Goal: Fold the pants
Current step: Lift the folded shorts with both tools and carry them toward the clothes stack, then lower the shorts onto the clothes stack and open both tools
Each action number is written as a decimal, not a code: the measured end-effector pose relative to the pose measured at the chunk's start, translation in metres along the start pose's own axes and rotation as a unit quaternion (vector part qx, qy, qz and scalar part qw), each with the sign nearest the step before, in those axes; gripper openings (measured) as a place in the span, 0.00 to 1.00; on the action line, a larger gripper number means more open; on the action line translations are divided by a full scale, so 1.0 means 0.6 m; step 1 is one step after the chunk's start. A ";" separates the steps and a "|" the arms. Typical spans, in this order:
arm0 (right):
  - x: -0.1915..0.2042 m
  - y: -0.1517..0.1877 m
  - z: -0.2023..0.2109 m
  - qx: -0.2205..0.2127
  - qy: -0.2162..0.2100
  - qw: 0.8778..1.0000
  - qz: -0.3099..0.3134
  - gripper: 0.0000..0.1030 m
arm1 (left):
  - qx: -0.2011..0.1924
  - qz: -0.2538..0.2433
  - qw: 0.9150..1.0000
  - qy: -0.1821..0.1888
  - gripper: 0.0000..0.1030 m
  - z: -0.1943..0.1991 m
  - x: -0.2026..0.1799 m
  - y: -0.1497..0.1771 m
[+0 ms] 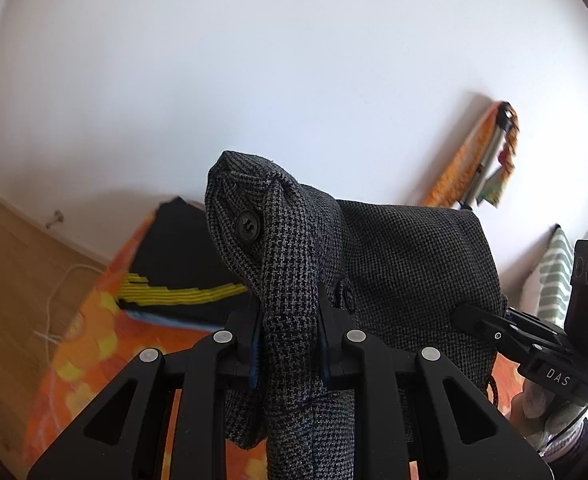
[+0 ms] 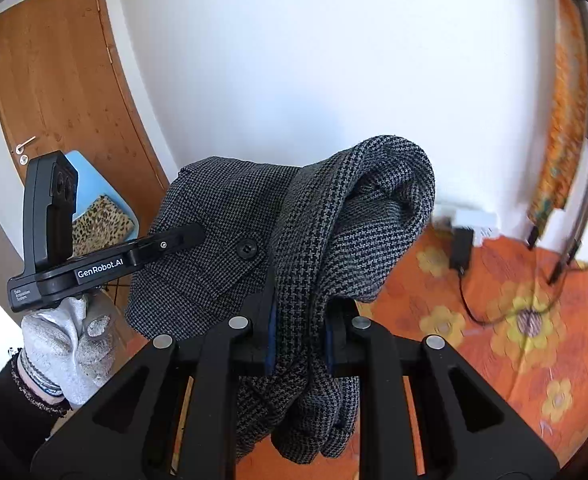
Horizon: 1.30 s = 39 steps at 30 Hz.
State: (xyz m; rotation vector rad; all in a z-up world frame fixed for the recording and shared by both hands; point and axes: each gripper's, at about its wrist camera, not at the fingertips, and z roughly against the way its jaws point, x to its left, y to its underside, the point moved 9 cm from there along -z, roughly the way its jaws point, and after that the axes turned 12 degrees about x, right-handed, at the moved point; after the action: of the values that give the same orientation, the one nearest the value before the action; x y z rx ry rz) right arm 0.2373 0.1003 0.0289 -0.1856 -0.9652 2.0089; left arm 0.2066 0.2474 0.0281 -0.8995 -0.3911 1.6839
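Note:
The grey houndstooth pants point(image 1: 406, 264) hang in the air, held by the waistband between both grippers. My left gripper point(image 1: 288, 332) is shut on one bunched end of the waistband, next to a black button point(image 1: 248, 225). My right gripper point(image 2: 300, 326) is shut on the other bunched end of the pants point(image 2: 222, 216). In the right wrist view the left gripper point(image 2: 190, 236) reaches into the cloth from the left; in the left wrist view the right gripper point(image 1: 460, 314) reaches in from the right. The legs hang down out of sight.
An orange flowered bedspread point(image 2: 514, 320) lies below, with a black cable and charger point(image 2: 462, 252) on it. A folded black garment with yellow stripes point(image 1: 178, 272) lies on the bed point(image 1: 90, 344). A wooden door point(image 2: 58, 80) and blue chair point(image 2: 94, 184) stand at left.

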 end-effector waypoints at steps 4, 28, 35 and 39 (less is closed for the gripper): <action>0.020 -0.061 -0.048 -0.008 -0.001 1.000 0.012 0.17 | -0.016 0.007 1.000 -0.016 0.19 -0.005 0.044 -0.052; -0.048 -0.187 -0.370 0.027 -0.005 0.999 -0.027 0.17 | 0.020 0.048 0.996 -0.070 0.19 -0.228 0.251 -0.153; -0.121 -0.159 -0.443 0.075 0.016 0.995 -0.064 0.25 | 0.081 0.052 0.991 -0.091 0.22 -0.304 0.290 -0.123; -0.159 -0.155 -0.437 0.078 0.040 0.992 -0.088 0.38 | 0.078 0.069 0.989 -0.109 0.29 -0.292 0.306 -0.124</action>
State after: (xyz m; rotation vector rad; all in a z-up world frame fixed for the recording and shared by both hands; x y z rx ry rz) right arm 0.4761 0.2042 -0.1080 -0.0911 -0.7445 1.8891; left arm 0.3708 0.4077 -0.1026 -0.6413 -0.3427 1.9204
